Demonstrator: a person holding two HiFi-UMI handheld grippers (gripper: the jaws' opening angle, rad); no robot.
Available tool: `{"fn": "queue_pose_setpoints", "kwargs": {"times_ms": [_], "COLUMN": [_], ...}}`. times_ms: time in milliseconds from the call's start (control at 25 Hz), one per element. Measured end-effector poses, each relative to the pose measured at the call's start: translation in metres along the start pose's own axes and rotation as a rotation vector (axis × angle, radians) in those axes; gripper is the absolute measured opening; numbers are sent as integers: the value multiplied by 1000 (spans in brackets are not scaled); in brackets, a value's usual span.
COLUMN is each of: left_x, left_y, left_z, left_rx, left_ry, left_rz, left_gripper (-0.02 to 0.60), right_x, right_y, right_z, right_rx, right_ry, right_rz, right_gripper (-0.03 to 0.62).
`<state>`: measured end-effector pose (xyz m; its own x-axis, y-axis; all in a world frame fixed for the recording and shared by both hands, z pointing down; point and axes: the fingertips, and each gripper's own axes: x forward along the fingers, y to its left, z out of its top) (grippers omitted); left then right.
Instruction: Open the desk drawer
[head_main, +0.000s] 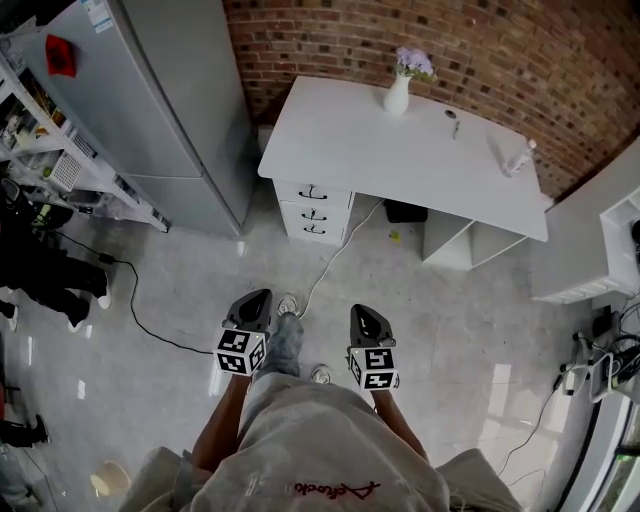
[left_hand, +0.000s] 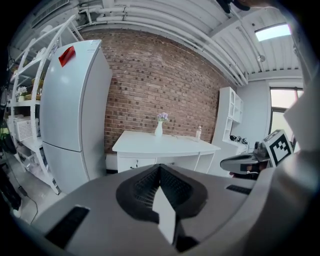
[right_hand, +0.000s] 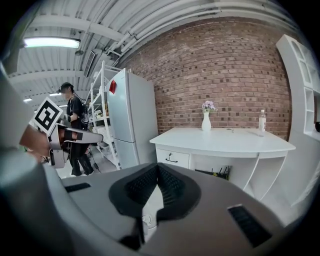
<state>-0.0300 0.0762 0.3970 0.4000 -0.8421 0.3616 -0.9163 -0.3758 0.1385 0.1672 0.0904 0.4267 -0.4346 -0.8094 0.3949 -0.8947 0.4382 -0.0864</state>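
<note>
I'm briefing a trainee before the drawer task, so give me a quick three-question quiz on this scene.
1. True or false: all three desk drawers are shut.
2. What on the desk holds the purple flowers? A white vase; B mug; C basket.
3. Fill in: the left tongs and right tongs are both ____ and hold nothing.
Key: 1 true; 2 A; 3 shut.
</note>
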Motion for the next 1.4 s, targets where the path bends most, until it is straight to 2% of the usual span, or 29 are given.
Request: {"fn": "queue_pose_setpoints", "kwargs": {"times_ms": [200,520,720,1000,1400], "left_x": [46,111,136,154,187], "left_y": [28,102,124,132,136], "left_z": [5,-1,-11,-36,-107], "left_rx": [-39,-80,-84,-73,-91], "left_ry": [-13,57,94,144,205], "left_rz": [-21,-33,-58,-103,-155], "left_gripper": [11,11,11,11,11], "right_x": [48,154,201,222,249], "right_y": [-14,-16,-13,-10,-2], "right_z": [13,30,28,-4,-83], "right_rx": [-36,-43,-44,-15,12], "right_ry": [32,102,115,173,280], "right_rz": [-12,-4,7,-10,-1], "right_gripper": [17,17,17,17,17]}}
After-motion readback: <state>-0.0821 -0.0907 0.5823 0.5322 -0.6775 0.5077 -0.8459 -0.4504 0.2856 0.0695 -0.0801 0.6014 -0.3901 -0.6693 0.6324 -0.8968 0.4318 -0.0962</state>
